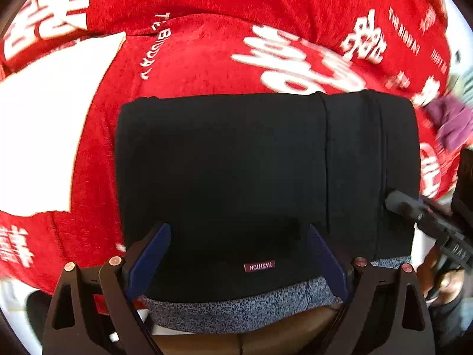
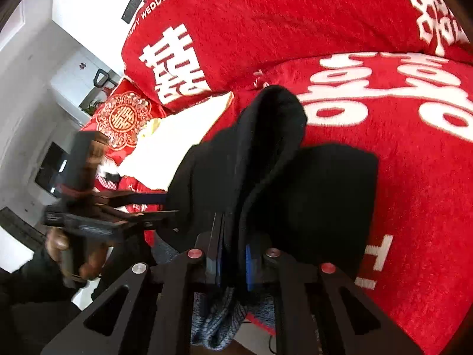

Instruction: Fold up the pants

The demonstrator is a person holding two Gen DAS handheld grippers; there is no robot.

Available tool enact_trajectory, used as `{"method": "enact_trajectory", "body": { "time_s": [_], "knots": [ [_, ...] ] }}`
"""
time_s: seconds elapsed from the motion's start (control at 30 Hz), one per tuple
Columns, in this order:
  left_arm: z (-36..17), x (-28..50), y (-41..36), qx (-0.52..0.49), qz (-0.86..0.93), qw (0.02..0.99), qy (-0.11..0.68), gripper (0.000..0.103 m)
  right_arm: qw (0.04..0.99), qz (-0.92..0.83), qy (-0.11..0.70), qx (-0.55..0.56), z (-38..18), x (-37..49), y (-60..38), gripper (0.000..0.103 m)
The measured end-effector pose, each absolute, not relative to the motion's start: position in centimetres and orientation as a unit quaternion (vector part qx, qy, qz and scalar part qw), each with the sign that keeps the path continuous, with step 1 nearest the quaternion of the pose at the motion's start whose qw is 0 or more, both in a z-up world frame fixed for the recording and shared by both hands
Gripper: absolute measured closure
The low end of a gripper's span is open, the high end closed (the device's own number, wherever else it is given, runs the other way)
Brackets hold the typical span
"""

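Black pants [image 1: 221,162] lie folded into a rectangle on the red bedspread [image 1: 192,59], with the grey waistband [image 1: 236,307] at the near edge and a small "FASHION" label beside it. My left gripper [image 1: 236,230] is open, its blue pads straddling the near part of the pants without pressing on them. My right gripper [image 2: 233,236] is shut on a fold of the black pants [image 2: 325,192], and the cloth rises in a ridge in front of it. In the left wrist view the right gripper [image 1: 396,202] sits at the pants' right edge. The left gripper [image 2: 165,207] shows in the right wrist view at the pants' left edge.
The bedspread [image 2: 414,207] carries large white characters. A white cloth [image 1: 44,118] lies left of the pants, with a red embroidered cushion [image 2: 124,118] beyond it. A purple item [image 1: 452,124] lies at the far right. A hand [image 2: 59,242] holds the left gripper's handle.
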State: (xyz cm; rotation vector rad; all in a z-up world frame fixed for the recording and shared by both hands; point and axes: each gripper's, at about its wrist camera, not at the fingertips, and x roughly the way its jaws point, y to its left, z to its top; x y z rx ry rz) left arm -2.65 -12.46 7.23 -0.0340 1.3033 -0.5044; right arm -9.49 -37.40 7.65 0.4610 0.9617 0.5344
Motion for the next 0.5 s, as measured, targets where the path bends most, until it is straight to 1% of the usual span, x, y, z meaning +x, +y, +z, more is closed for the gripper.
{"method": "enact_trajectory", "body": {
  "time_s": [0.07,0.1,0.13,0.17,0.2,0.23,0.27,0.3,0.37,0.4,0.43,0.5],
  "knots": [
    [7.1,-2.8,-12.7,-0.033,-0.244,0.766,0.594,0.008,0.84,0.237,0.442,0.204,8.7,-10.0,-37.9,0.091],
    [6.5,-3.0,-13.3,-0.031,-0.248,0.764,0.594,0.0,0.841,0.225,0.445,0.209,8.4,-10.1,-38.4,0.091],
    [5.7,-2.9,-14.0,-0.02,-0.248,0.763,0.596,0.001,0.838,0.21,0.454,0.216,7.3,-9.9,-39.0,0.091],
    [5.3,-3.0,-14.8,0.004,-0.238,0.767,0.596,0.001,0.826,0.182,0.484,0.225,4.9,-9.5,-39.8,0.087],
    [5.4,-3.6,-15.8,0.04,-0.221,0.778,0.587,0.001,0.814,0.174,0.495,0.249,3.2,-9.3,-40.5,0.084],
    [5.7,-3.9,-16.4,0.062,-0.219,0.782,0.58,0.001,0.805,0.177,0.488,0.287,2.3,-9.3,-41.2,0.084],
    [6.2,-4.2,-16.7,0.072,-0.227,0.785,0.571,0.001,0.802,0.178,0.484,0.302,2.4,-9.4,-41.5,0.082],
    [7.0,-4.4,-16.4,0.065,-0.244,0.788,0.562,0.001,0.806,0.175,0.485,0.291,2.9,-9.6,-41.4,0.075],
    [8.3,-3.8,-15.0,0.035,-0.25,0.796,0.55,0.001,0.818,0.159,0.489,0.258,4.4,-10.0,-41.1,0.068],
    [8.6,-3.4,-14.3,0.023,-0.244,0.799,0.55,0.001,0.833,0.132,0.485,0.231,5.6,-10.4,-41.2,0.058],
    [8.8,-2.9,-13.4,0.006,-0.236,0.801,0.551,0.001,0.856,0.1,0.467,0.198,7.4,-10.8,-41.4,0.054],
    [8.2,-1.6,-11.6,-0.033,-0.221,0.795,0.564,0.001,0.888,0.093,0.424,0.152,10.5,-11.4,-40.8,0.045]
  ]
}}
